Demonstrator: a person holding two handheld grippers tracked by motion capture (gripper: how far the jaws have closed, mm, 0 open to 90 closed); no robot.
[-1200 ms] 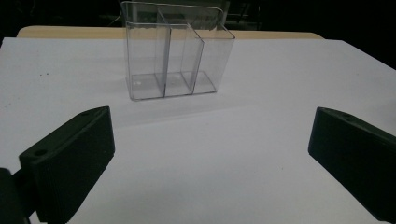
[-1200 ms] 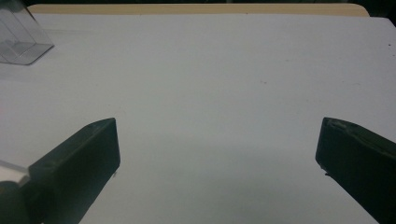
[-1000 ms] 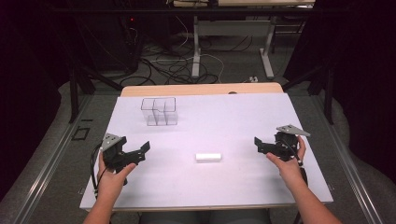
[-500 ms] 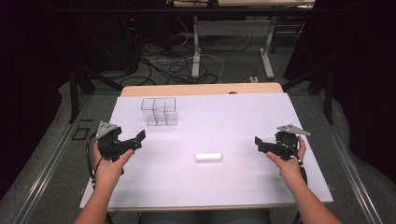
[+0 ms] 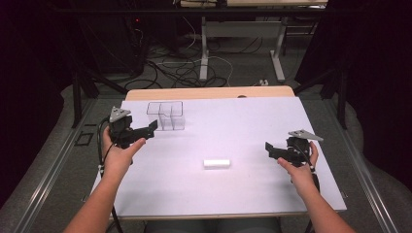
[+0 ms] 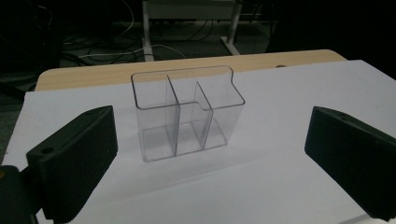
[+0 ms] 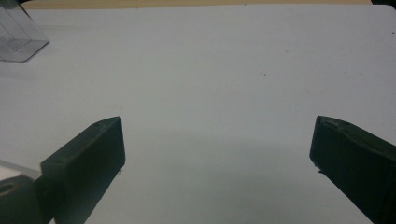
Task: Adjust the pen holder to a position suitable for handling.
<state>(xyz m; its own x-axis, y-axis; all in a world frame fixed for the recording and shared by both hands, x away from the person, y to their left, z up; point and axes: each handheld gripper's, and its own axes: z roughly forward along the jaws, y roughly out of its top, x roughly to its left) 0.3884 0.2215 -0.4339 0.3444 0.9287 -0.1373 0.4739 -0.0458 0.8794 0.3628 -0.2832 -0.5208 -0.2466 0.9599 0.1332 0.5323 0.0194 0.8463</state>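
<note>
A clear plastic organizer (image 5: 166,115) with three compartments stands upright on the white table sheet (image 5: 233,121) at the back left; it is empty (image 6: 184,119). My left gripper (image 5: 151,128) is open just left of it, jaws pointing at it, nothing between them (image 6: 210,154). A small white block (image 5: 216,163) lies flat near the table's middle. My right gripper (image 5: 268,149) is open at the right side, jaws pointing left over bare sheet (image 7: 217,149), apart from the block. A corner of the organizer (image 7: 18,39) shows at the upper left of the right gripper view.
A wooden table edge (image 5: 209,92) runs behind the white sheet. Beyond it are cables on the floor (image 5: 184,68) and metal desk legs (image 5: 204,53). A dark rail (image 5: 58,160) runs along the left side of the table.
My left gripper has moved forward and slightly right, from the front left toward the clear organizer. The right gripper and the white block have stayed in place.
</note>
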